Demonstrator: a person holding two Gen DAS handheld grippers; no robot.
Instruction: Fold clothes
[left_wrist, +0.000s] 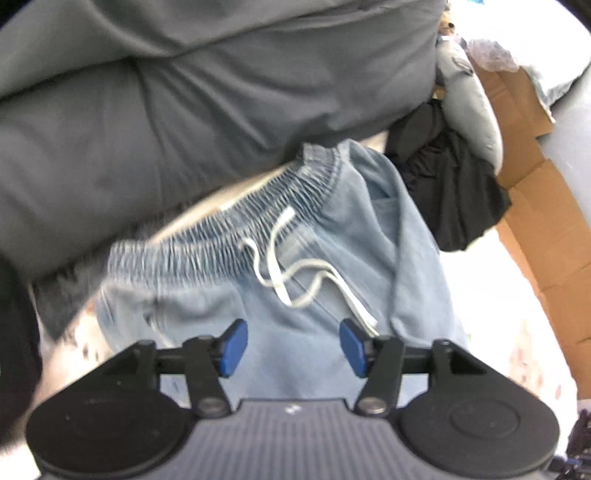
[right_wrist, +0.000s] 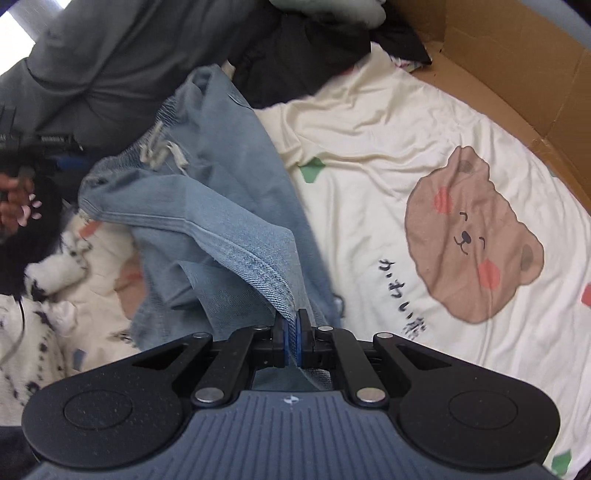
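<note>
The right gripper (right_wrist: 291, 343) is nearest the work: its blue pads are clenched on a hemmed edge of the denim shorts (right_wrist: 207, 206), and the cloth runs taut from the jaws up and left toward the waistband. By my reading the step in hand is lifting this edge to carry it over the rest of the shorts for a fold. To do it well, keep the pinch firm on the thick hem, raise it enough that the loose layers hang free, then lay it down aligned with the opposite edge rather than dragging the whole garment across the sheet (right_wrist: 388, 122). The left gripper (left_wrist: 293, 345) hovers over the shorts (left_wrist: 295, 354) with its jaws released, standing well apart, nothing between the pads and no pad touching cloth; it could usefully take the waistband (left_wrist: 229, 236) side so the fold has two anchored corners. The white drawstring (left_wrist: 280, 273) lies loose below the waistband and should be tucked in, not left trailing out. The shorts lie on the bear-print sheet, their waistband against a grey cover (left_wrist: 184, 110). Beyond them sit a black garment (left_wrist: 454, 192) and, farthest, a cardboard box (right_wrist: 498, 55).
</note>
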